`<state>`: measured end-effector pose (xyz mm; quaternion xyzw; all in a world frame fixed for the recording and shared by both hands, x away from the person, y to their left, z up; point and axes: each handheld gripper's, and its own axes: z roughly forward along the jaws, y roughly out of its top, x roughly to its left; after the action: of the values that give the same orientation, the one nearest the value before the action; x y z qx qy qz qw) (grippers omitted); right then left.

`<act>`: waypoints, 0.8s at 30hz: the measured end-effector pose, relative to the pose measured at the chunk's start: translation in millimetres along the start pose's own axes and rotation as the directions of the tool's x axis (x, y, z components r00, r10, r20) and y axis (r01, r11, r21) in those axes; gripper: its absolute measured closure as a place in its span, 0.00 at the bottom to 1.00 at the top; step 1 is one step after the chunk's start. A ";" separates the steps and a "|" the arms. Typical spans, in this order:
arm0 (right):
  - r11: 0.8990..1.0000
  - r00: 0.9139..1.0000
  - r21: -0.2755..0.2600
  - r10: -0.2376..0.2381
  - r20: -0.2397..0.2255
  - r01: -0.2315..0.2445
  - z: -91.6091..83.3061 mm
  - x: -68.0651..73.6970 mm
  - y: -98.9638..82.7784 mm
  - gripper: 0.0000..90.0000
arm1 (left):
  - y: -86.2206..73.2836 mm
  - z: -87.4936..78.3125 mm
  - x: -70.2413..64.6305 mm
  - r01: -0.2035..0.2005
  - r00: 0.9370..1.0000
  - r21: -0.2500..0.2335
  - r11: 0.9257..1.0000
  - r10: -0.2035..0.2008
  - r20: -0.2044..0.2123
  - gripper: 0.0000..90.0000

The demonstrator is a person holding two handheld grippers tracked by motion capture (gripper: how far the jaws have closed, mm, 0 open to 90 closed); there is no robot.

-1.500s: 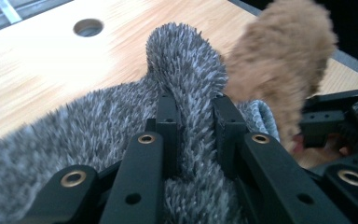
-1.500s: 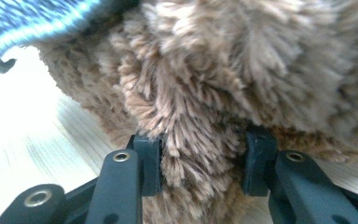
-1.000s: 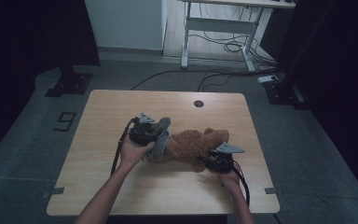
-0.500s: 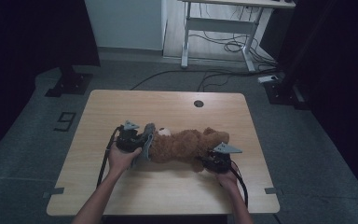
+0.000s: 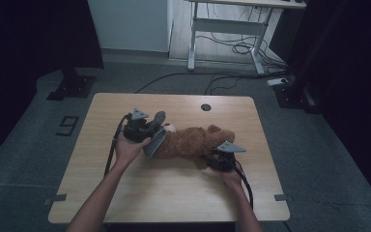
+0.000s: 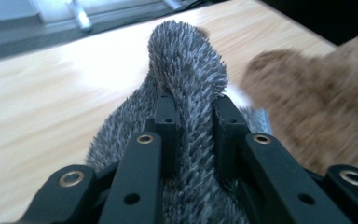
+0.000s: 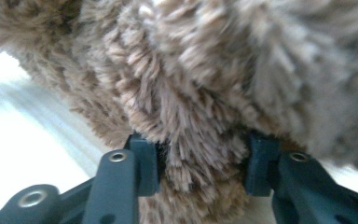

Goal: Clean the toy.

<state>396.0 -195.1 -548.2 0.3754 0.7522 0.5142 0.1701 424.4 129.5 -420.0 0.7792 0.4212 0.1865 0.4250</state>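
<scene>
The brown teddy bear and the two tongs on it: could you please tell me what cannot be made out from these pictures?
- Brown teddy bear: its face is too small and dim in the high view.
- Right tongs: in the right gripper view brown fur covers the pads, so pressing or merely straddling is unclear.
- Grey furry piece: its lower end is hidden behind the left tongs, which pinch it, in the left gripper view.
- The bear there is blurred.
</scene>
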 end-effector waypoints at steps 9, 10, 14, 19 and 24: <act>0.995 0.995 0.010 0.097 0.018 -0.098 -34.8 -3.5 -3.2 0.29 | -20.8 26.5 -20.1 -0.014 1.000 0.031 0.999 0.013 0.017 0.83; 0.993 0.993 -0.008 0.115 0.019 -0.114 -42.1 -5.8 -1.8 0.26 | -23.9 23.9 -19.6 -0.010 1.000 0.024 1.000 0.009 0.029 0.83; 0.987 0.989 -0.071 0.145 0.024 -0.143 -72.1 -8.1 6.5 0.18 | -36.6 15.1 -26.9 -0.021 0.999 0.003 1.000 0.021 0.039 0.83; 0.988 0.992 -0.095 0.123 0.005 -0.122 -89.5 -2.6 18.9 0.17 | -51.4 4.0 -36.1 -0.037 0.998 -0.016 0.999 0.037 0.047 0.83; 0.997 0.997 -0.001 0.071 -0.028 -0.071 -70.2 4.3 25.5 0.19 | -67.5 -6.8 -41.4 -0.036 0.998 -0.030 0.999 0.037 0.056 0.83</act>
<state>358.0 -232.5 -495.7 0.3946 0.7402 0.5257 0.1416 362.6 118.4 -468.6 0.7855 0.3920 0.1779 0.4445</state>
